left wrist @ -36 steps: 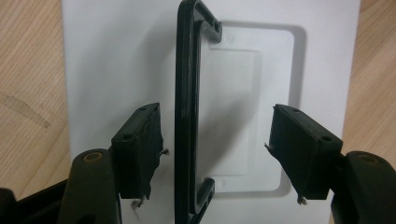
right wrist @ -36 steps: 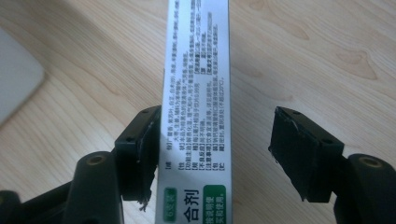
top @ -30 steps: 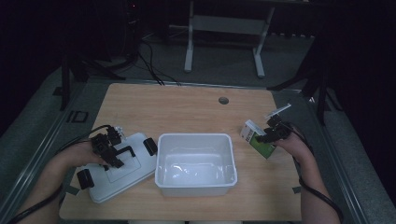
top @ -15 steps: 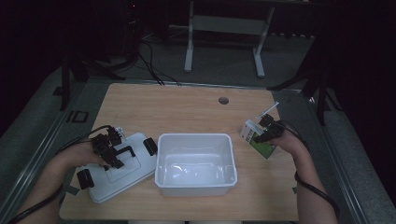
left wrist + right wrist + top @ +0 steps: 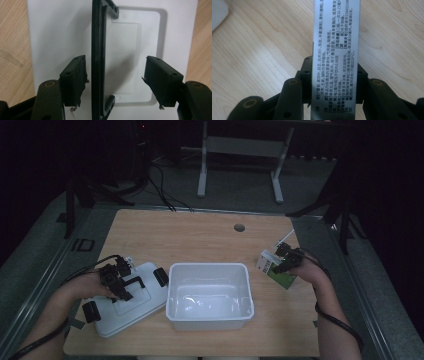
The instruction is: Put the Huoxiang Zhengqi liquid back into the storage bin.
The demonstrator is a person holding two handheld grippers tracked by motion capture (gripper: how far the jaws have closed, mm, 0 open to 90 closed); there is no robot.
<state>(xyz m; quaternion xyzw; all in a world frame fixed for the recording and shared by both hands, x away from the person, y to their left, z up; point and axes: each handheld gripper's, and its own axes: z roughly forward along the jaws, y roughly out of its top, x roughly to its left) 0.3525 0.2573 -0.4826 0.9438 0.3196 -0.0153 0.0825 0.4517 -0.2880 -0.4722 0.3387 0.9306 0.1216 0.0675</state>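
Note:
A white lid point(image 5: 131, 306) with a black handle point(image 5: 134, 282) lies flat at the table's left, beside an open white bin point(image 5: 207, 266). My left gripper point(image 5: 121, 279) hovers just over the lid, open. Its jaws straddle the handle point(image 5: 97, 62) without touching it, and the handle is nearer the left pad point(image 5: 75, 80). At the right, a small white and green carton point(image 5: 278, 271) lies on the wood. My right gripper point(image 5: 283, 260) has just been closing on it. In the right gripper view both pads point(image 5: 305, 82) press the sides of the printed carton point(image 5: 335, 37).
The lid has black clips point(image 5: 160, 276) at its two ends. A round cable hole point(image 5: 239, 227) sits near the table's far edge. The table's right edge is close to the carton. Dark floor, cables and a metal stand point(image 5: 202, 167) lie beyond the table.
The right gripper's jaws have narrowed onto the carton, and that hand shifted slightly left. The left hand and the lid have stayed put.

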